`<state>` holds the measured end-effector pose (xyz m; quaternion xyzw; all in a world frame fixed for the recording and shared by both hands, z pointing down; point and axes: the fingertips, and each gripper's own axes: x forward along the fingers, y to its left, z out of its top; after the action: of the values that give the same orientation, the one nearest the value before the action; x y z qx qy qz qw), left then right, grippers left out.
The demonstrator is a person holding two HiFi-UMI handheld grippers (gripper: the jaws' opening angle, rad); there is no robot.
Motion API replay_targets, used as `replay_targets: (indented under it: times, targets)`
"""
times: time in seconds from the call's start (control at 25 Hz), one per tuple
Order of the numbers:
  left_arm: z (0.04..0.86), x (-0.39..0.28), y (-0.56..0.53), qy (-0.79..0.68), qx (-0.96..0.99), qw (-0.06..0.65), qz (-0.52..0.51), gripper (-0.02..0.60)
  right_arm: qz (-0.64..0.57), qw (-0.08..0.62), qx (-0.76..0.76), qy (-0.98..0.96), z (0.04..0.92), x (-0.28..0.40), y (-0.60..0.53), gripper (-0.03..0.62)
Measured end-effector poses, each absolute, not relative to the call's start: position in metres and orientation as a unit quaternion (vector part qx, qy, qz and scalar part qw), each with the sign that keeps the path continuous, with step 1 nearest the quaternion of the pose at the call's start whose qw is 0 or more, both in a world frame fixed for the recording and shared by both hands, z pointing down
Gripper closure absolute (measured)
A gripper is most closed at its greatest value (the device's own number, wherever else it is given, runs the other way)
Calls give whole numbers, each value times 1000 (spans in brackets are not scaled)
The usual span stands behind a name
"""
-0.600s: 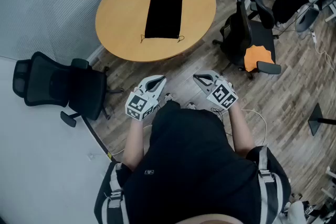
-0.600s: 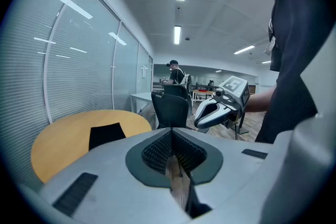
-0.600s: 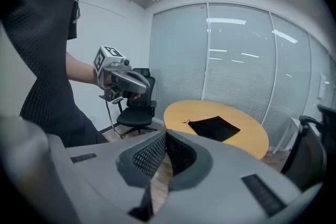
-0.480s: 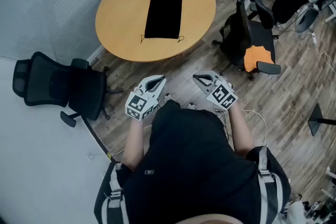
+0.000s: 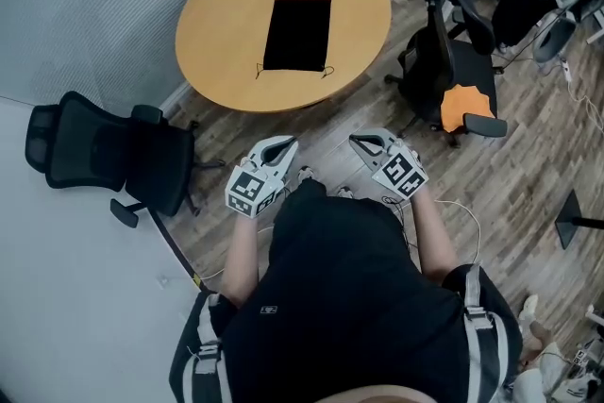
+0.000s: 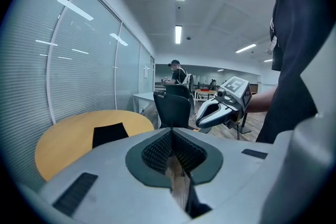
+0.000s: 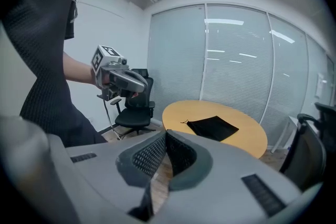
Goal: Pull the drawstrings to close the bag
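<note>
Black bag (image 5: 298, 34) flat on the round surface (image 5: 217, 33)
Its drawstrings (image 5: 325, 70) are faint, perhaps at the near edge; left tool (image 5: 281, 143) and right tool (image 5: 362, 142) pressed together, empty, over open floor (image 5: 321, 120).

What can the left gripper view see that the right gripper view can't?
Only the left gripper view shows the right gripper, shut, and a person far off across the room. Only the right gripper view shows the left gripper, shut, and the black chair by the white wall. Both show the round yellow table with the flat black bag lying on it.
</note>
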<state>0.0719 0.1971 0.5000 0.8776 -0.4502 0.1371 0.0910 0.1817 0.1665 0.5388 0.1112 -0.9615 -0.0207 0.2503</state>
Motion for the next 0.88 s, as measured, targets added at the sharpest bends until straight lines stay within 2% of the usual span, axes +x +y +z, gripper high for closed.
replay_targets:
  times: [0.88]
  targets:
    - [507,41,163,-459,874,103,123,565,-14,278,109,-954,552,162,142,536]
